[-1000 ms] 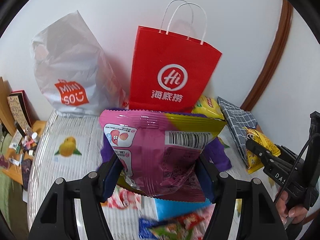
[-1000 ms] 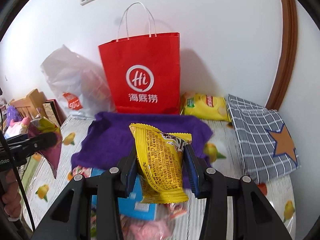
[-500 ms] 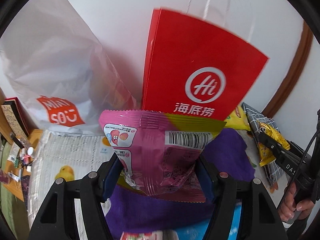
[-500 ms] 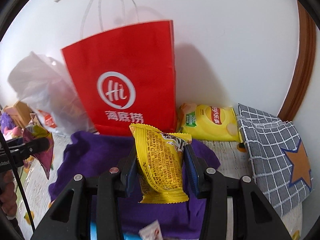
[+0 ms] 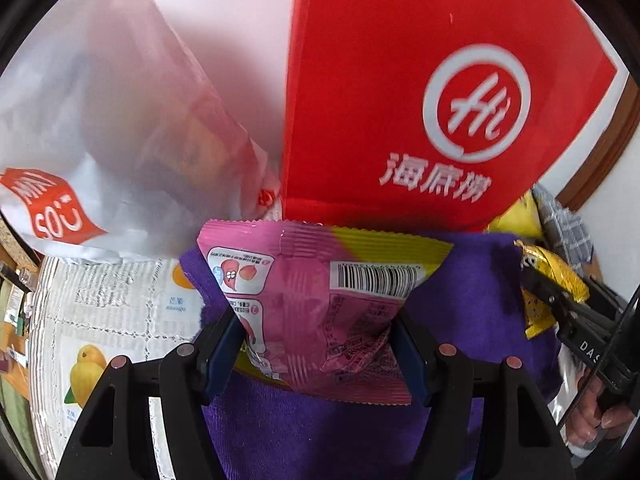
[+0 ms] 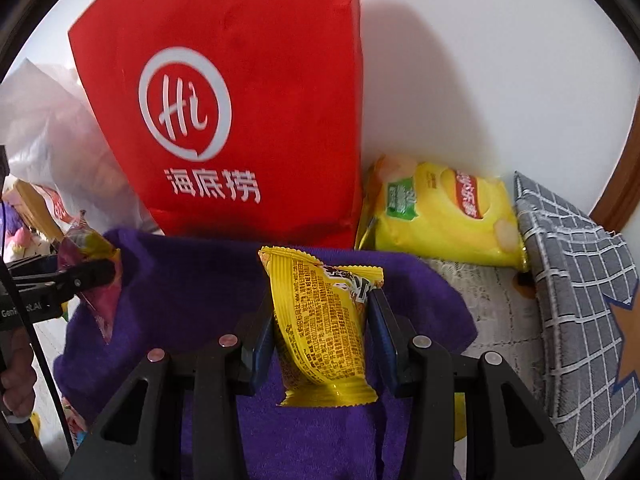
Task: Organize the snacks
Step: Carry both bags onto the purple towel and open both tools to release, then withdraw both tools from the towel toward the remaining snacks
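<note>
Purple cloth [image 6: 192, 280] — snack packets [image 5: 316, 300] overhead.

Glossy crinkled foil packet [image 5: 320, 304], fuzzy purple cloth [image 6: 192, 280], matt red paper bag [image 6: 240, 100]

Cloth [image 6: 192, 280] before paper bag [image 6: 240, 100]

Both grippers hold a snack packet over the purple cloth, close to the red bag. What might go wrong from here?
1. The left gripper pinches the pink packet only low down, creasing it; it may slip out or flop on release.
2. The red bag stands right behind the purple cloth; a bump may tip it.
3. The right gripper with its yellow packet works close beside the left; they may collide.
</note>
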Tool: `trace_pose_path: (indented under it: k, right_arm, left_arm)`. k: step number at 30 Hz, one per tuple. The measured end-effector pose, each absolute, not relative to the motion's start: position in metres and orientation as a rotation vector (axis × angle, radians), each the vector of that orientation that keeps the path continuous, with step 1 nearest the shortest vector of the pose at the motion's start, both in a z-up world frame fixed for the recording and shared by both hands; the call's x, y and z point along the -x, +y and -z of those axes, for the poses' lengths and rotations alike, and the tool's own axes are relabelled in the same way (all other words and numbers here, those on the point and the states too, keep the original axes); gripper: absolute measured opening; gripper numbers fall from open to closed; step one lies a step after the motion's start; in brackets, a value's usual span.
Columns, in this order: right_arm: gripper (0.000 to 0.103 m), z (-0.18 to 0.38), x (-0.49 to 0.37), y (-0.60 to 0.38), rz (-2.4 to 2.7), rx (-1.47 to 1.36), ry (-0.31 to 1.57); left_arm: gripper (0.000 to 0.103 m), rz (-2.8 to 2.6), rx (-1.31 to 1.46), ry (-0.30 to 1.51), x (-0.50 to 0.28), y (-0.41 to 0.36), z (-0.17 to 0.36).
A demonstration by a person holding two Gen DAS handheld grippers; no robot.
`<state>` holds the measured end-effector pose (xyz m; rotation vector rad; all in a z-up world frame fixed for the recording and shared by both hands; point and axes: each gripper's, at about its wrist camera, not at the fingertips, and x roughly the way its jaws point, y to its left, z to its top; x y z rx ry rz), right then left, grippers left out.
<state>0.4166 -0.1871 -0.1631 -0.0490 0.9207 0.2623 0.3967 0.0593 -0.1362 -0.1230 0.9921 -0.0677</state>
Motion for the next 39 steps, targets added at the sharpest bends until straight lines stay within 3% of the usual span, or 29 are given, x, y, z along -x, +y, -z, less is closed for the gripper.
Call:
trace_pose_path:
  k: [15,17,22,26,30,35,39]
  right_arm:
    - [0.044,0.193,-0.425,-0.176,-0.262,0.098,0.996]
    - [0.047,0.192,-0.425,-0.177,-0.261,0.095,0.996]
    - [0.071,0.179,-0.420,-0.178,-0.270,0.086,0.954]
    - [0.075,0.164,-0.413,-0.176,-0.281,0.075,0.917]
    - [0.084,0.145,-0.406,-0.177,-0.260,0.065,0.878]
    - [0.087,0.124,-0.400,-0.181,-0.209,0.039,0.855]
    - [0.095,0.113,-0.383,-0.184,-0.127,0.050,0.853]
  left_arm:
    - [0.067,0.076,0.088,1.060,-0.407,0.050,0.164]
    - [0.068,0.075,0.094,1.069,-0.407,0.051,0.166]
    - [0.069,0.087,0.118,1.088,-0.413,0.048,0.167]
    - [0.085,0.083,0.145,1.075,-0.410,0.049,0.161]
    - [0.085,0.074,0.140,1.049,-0.404,0.048,0.149]
    - [0.085,0.072,0.140,0.994,-0.393,0.045,0.130]
    - [0.085,0.099,0.138,0.906,-0.377,0.042,0.105]
